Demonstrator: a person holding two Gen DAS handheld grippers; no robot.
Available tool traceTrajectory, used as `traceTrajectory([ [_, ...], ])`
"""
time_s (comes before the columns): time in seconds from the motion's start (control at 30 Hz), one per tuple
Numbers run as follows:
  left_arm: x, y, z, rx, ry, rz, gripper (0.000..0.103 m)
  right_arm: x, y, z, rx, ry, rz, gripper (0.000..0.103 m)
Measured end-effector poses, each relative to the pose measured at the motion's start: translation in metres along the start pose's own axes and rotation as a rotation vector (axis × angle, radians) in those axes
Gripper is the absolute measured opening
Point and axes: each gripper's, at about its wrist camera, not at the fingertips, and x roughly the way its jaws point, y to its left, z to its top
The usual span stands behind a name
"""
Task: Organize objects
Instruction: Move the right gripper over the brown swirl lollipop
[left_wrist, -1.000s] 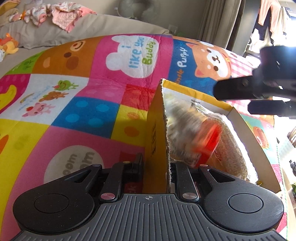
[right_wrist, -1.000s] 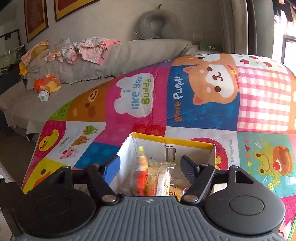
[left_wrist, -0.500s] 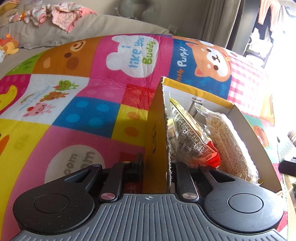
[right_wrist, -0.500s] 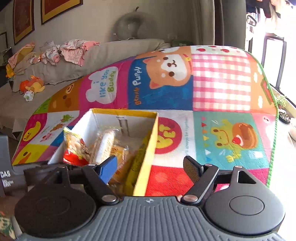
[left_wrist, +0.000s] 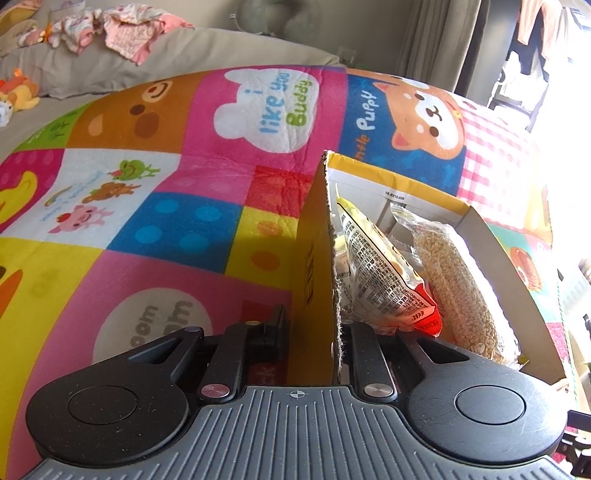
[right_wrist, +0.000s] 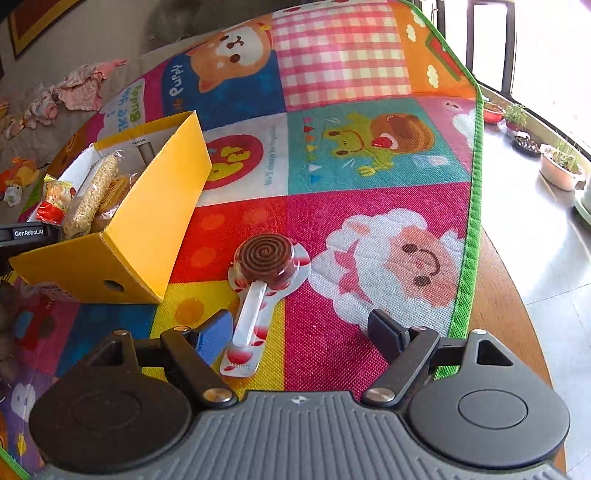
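Meanwhile, left tongs (left_wrist: 313, 325) clamp the yellow box (left_wrist: 314, 258) wall
Right tongs (right_wrist: 301, 332), empty, are opening over the packaged lollipop (right_wrist: 266, 262) near the mat's (right_wrist: 369, 221) edge

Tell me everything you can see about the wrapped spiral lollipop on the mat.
The lollipop is a flat, round, dark brown spiral disc on a white stick, sealed in clear wrapping printed with red and white. It lies flat on the colourful play mat, stick pointing toward the camera, beside the yellow box but apart from it. Nothing grips it.
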Motion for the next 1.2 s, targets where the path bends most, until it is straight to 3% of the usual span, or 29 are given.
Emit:
traceTrajectory([
  [0.23, 0.000, 0.001, 0.000, -0.002, 0.002, 0.004, 0.019, -0.005, 0.017, -0.016, -0.087, -0.031, -0.052, 0.082],
  [0.43, 0.000, 0.000, 0.000, 0.002, 0.005, 0.009, 0.019, -0.012, 0.030, -0.025, -0.139, -0.055, -0.048, 0.070],
  [0.9, 0.003, -0.004, 0.004, 0.043, 0.068, 0.023, 0.014, -0.005, 0.016, -0.001, -0.099, -0.050, -0.056, 0.069],
  [1.2, 0.003, -0.005, 0.005, 0.047, 0.062, 0.021, 0.013, 0.026, 0.013, 0.025, -0.045, -0.003, 0.012, 0.071],
])
